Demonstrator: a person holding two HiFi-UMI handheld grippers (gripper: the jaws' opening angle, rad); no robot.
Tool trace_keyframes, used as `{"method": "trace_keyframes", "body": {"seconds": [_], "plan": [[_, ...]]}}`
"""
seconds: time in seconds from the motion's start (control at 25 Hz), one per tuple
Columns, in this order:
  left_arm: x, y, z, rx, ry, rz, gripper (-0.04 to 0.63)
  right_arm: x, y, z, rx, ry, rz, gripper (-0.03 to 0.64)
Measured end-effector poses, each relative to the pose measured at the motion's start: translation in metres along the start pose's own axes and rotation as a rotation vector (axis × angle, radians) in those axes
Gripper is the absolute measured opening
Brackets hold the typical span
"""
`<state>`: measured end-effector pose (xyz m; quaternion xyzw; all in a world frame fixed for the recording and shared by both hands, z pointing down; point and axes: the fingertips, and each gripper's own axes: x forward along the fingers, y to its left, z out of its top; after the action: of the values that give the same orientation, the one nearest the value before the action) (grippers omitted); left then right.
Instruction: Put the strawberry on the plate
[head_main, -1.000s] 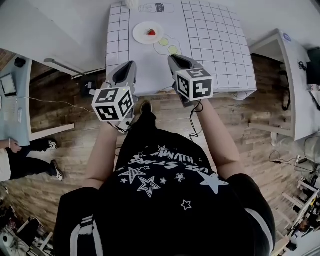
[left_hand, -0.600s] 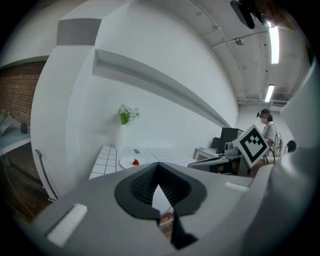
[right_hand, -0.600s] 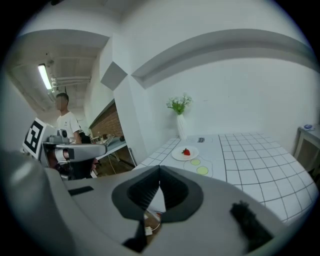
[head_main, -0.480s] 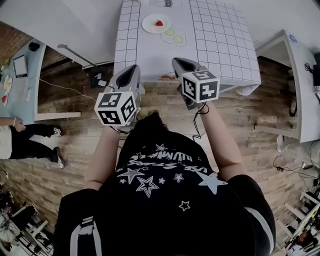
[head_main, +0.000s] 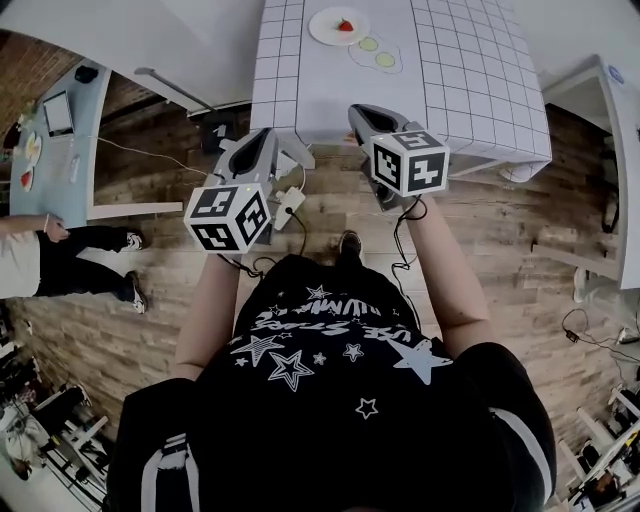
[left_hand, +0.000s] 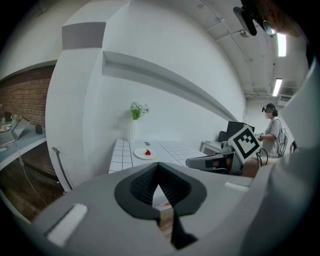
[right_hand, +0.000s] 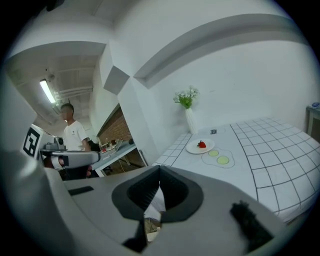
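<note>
A red strawberry (head_main: 345, 25) lies on a small white plate (head_main: 325, 27) near the far left corner of the white gridded table (head_main: 470, 70). Both gripper views show the strawberry (left_hand: 147, 152) (right_hand: 201, 144) on the plate (left_hand: 138, 155) (right_hand: 192, 148), well ahead of the jaws. My left gripper (head_main: 262, 140) hangs over the wooden floor short of the table's near edge, and its jaws (left_hand: 159, 179) are shut and empty. At that near edge my right gripper (head_main: 362, 112) is shut too, with nothing in it (right_hand: 160, 175).
Two pale green discs (head_main: 377, 52) lie on the table just right of the plate. A white vase with flowers (right_hand: 191, 120) stands at the table's far end. A person (head_main: 40, 265) stands by a desk at the left. White furniture (head_main: 610, 150) lines the right side.
The view has drawn back from the table, which now sits higher in the head view. Both grippers are farther from the plate. The strawberry has stayed on the plate.
</note>
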<state>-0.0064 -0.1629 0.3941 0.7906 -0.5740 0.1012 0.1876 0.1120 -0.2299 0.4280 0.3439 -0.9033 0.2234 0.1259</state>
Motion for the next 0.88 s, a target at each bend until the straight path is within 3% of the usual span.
{"method": "trace_keyframes", "body": {"seconds": [0.36, 0.64, 0.88], "plan": [[-0.048, 0.045, -0.006, 0.006, -0.009, -0.042, 0.009, 0.011, 0.045, -0.006, 0.033, -0.017, -0.080, 0.014], [-0.089, 0.074, -0.014, 0.025, -0.015, -0.139, 0.009, 0.005, 0.098, -0.011, 0.051, -0.056, -0.179, 0.014], [-0.122, 0.086, -0.002, 0.038, -0.067, -0.222, 0.009, -0.006, 0.149, -0.006, 0.024, -0.092, -0.241, 0.014]]}}
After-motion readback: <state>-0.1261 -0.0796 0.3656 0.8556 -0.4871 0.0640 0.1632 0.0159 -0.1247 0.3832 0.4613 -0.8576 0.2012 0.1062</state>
